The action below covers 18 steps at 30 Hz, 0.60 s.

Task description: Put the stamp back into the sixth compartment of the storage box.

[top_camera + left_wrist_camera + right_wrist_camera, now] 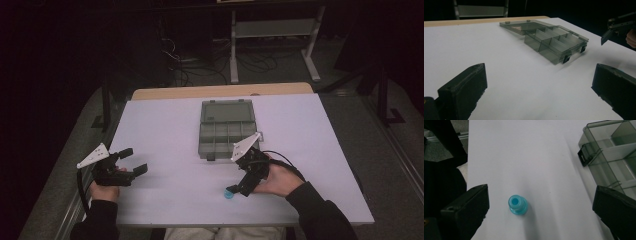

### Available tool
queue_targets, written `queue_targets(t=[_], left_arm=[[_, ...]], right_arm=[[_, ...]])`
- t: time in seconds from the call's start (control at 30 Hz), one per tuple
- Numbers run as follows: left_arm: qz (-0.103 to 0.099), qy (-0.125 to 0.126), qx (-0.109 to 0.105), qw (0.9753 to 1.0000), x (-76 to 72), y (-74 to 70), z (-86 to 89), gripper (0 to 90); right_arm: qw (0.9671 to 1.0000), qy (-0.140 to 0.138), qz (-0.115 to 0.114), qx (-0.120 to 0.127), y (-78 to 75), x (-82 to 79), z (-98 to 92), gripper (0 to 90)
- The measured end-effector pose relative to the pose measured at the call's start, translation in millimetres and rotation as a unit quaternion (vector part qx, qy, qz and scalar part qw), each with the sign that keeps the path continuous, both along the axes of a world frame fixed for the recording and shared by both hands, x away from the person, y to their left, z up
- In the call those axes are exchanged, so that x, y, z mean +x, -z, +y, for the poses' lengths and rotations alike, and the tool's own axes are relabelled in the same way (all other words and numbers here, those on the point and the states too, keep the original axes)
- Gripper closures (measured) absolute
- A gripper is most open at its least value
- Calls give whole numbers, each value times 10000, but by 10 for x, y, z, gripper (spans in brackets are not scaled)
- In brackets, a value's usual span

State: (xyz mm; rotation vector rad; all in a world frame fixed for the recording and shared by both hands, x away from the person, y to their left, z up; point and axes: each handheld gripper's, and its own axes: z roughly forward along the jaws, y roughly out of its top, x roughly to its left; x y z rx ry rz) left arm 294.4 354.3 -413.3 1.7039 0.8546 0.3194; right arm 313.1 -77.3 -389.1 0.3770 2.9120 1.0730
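White table (165, 195), blue piece (517, 205) between the spread right tool (541, 210) (untouched)

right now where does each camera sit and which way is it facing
High view: above the person's side, looking down at the table; both forearms, left gripper, right gripper.
Left gripper view: looks across its open fingers at the organizer box.
Right gripper view: looks down at the blue piece.
All share the box.

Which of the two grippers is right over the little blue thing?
The right gripper. Its open fingers point down at the small blue plastic piece near the table's front edge, while the left gripper sits far off to the left above bare white table.
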Motion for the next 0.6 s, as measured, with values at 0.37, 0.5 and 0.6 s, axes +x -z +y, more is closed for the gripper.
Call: queue_targets(t=[0.37, 0.5, 0.6], left_arm=[[5, 2, 2, 10000, 1, 1, -1, 0], [7, 1, -1, 10000, 2, 2, -2, 0], [0, 7, 8, 10000, 1, 1, 0, 0]], right_arm=[[9996, -176, 74, -214, 100, -45, 97, 5], [9993, -228, 99, -273, 146, -59, 131, 5], [9991, -252, 103, -334, 168, -66, 147, 5]])
